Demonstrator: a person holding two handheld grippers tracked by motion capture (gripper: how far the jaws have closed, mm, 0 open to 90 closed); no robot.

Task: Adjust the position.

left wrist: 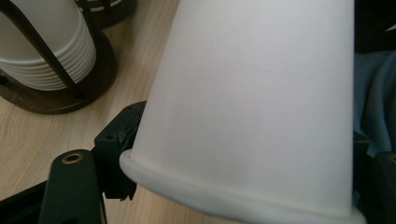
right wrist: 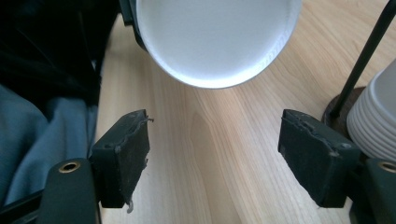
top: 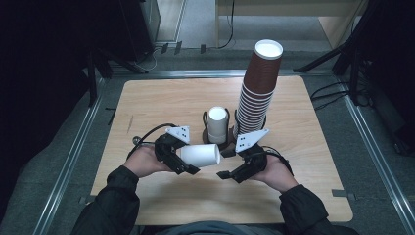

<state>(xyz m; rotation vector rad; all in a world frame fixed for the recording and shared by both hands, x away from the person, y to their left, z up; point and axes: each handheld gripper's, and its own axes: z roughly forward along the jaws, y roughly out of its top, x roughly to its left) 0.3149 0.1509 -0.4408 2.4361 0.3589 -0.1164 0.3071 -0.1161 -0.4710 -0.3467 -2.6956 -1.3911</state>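
My left gripper (top: 188, 161) is shut on a white paper cup (top: 200, 154) that lies on its side above the table's near middle, its base pointing right. In the left gripper view the cup (left wrist: 252, 102) sits between the jaws, with the left pad (left wrist: 116, 158) against its rolled rim. My right gripper (top: 225, 164) stands open just right of the cup, aimed at its base. The right gripper view shows the round white base (right wrist: 217, 37) ahead of the two spread pads (right wrist: 123, 154), with nothing between them.
A dark wire holder with a stack of white cups (top: 217, 123) stands just behind the grippers. A tall leaning stack of brown cups (top: 258, 88) rises to its right. The wooden table (top: 161, 98) has bare room at left and front.
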